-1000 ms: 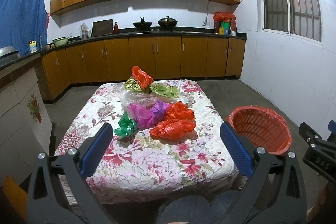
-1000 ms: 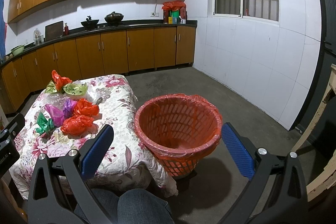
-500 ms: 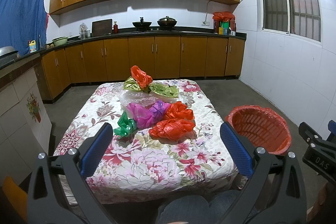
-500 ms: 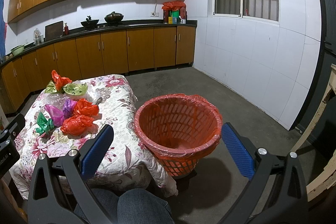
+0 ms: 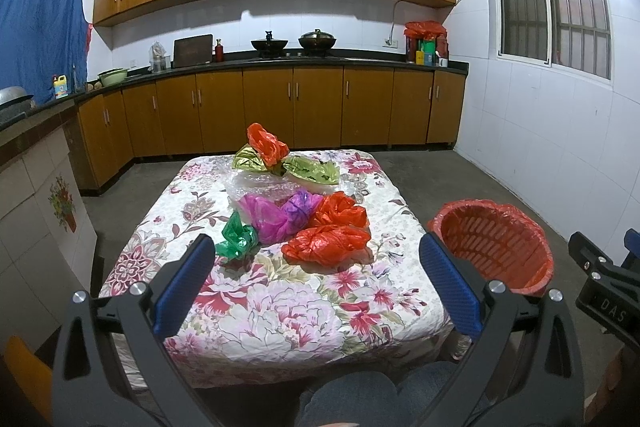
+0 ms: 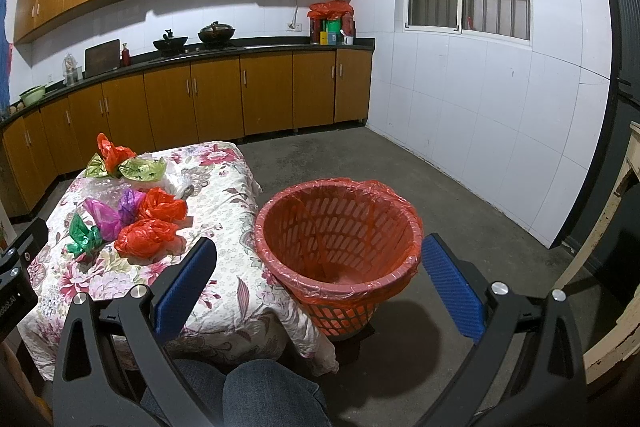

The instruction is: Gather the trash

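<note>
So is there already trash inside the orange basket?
No, the basket holds only its orange liner; the crumpled bags lie on the table.

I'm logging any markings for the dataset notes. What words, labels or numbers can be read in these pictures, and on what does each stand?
"DAS": white letters on the black body of the right gripper, seen at the edge of the left wrist view.
"obotAI": partial white lettering, cut off by the frame edge, on the black body of the left gripper, seen in the right wrist view.
Yellow detergent bottle label: too small to read.
Containers on the counter: labels too blurred to read.
</note>
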The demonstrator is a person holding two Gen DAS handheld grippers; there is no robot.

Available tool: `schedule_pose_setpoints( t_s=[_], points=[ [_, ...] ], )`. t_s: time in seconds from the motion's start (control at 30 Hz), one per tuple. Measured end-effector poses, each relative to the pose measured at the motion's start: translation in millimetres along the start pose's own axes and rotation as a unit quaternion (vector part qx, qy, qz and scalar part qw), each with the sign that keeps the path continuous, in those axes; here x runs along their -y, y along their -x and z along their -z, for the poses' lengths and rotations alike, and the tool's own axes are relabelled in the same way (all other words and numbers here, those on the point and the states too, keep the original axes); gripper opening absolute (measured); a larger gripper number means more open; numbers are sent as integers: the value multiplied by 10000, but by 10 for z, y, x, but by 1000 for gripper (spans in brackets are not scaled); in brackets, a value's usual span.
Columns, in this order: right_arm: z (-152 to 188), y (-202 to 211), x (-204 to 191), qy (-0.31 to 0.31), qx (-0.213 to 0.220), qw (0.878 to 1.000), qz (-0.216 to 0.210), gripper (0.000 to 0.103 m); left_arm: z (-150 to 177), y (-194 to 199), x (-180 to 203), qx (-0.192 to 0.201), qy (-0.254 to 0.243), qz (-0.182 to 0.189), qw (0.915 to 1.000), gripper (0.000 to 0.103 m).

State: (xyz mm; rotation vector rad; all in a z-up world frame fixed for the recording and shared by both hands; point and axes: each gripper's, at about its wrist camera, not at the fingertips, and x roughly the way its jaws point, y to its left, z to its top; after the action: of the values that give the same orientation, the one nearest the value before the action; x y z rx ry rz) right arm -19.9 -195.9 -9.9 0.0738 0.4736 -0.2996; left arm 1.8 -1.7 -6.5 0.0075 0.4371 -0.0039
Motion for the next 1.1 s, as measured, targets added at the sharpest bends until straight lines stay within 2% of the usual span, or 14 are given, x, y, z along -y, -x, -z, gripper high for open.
schedule_pose_setpoints(
  t_s=[0.4,0.6,0.9,1.1],
  points=[
    [3,-33,-15,2,-8,10000,3,101,49,11,37,-22,10,-9,10000,99],
    [95,-112,1,87,-50,9999,-85,101,188,-104,32,-56,126,-173,9998,99],
    [12,-423,-427,369,-216,9974,-574,101,173,-455,-790,-386,685,-835,9934,99],
    [16,-746,-867,631,-399,9916,-1058,101,202,-806,-1196,-576,869,-974,9898,99]
  ],
)
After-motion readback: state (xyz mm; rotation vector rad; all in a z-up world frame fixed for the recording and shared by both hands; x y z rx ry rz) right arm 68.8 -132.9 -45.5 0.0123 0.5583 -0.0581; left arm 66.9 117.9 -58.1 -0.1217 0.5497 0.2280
